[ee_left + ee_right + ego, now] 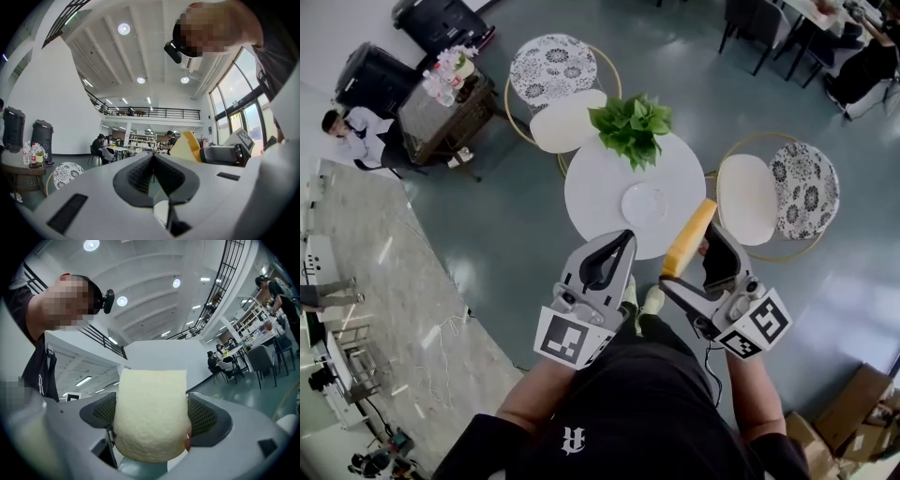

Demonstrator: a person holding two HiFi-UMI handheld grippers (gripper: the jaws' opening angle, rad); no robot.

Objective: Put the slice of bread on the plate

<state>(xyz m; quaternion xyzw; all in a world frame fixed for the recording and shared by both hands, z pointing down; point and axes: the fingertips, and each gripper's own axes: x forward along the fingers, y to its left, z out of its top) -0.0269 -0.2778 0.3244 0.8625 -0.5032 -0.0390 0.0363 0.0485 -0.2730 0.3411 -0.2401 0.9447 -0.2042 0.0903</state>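
The right gripper (705,246) is clamped on the slice of bread (690,236), held on edge against the near right edge of a round white table (591,192); from above only its yellow crust side shows, its lower end hidden between the jaws. The left gripper (619,246), jaws pressed together on nothing, covers the table's near edge. The pale plate (644,202) at the table's middle is barely distinct from the white top.

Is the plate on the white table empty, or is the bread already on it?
Empty: the plate is bare; the right gripper grips the bread slice.
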